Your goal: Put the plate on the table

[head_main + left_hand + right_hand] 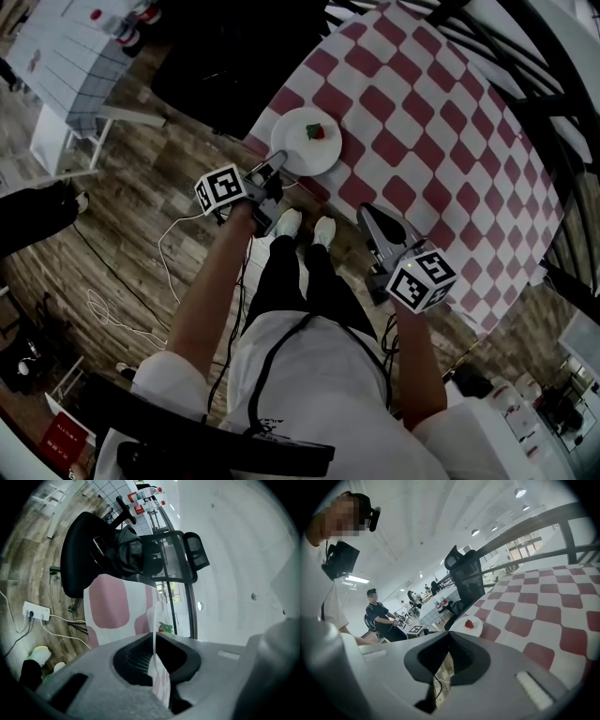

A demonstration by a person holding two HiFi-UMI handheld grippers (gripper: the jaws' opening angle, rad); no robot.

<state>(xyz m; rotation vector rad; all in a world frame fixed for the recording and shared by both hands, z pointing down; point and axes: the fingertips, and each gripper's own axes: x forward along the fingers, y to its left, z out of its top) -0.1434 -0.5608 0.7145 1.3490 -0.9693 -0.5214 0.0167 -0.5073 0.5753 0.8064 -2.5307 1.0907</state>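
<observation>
A white plate (305, 141) with a small red-and-green strawberry-like piece (316, 132) sits at the near edge of the red-and-white checked table (441, 112). My left gripper (277, 173) is shut on the plate's near rim. In the left gripper view the plate (153, 648) runs edge-on between the jaws of that gripper (154, 667), with the red piece (164, 628) beyond. My right gripper (373, 220) hangs beside the table edge, shut and holding nothing. In the right gripper view, that gripper (449, 660) points along the table and the plate (466, 623) lies ahead.
A black office chair (93, 550) stands beyond the table. A power strip (36, 610) and white cables (169, 253) lie on the wooden floor. A white tiled table (66, 56) is at upper left. A seated person (379, 613) is far off. Black railings (553, 84) border the right.
</observation>
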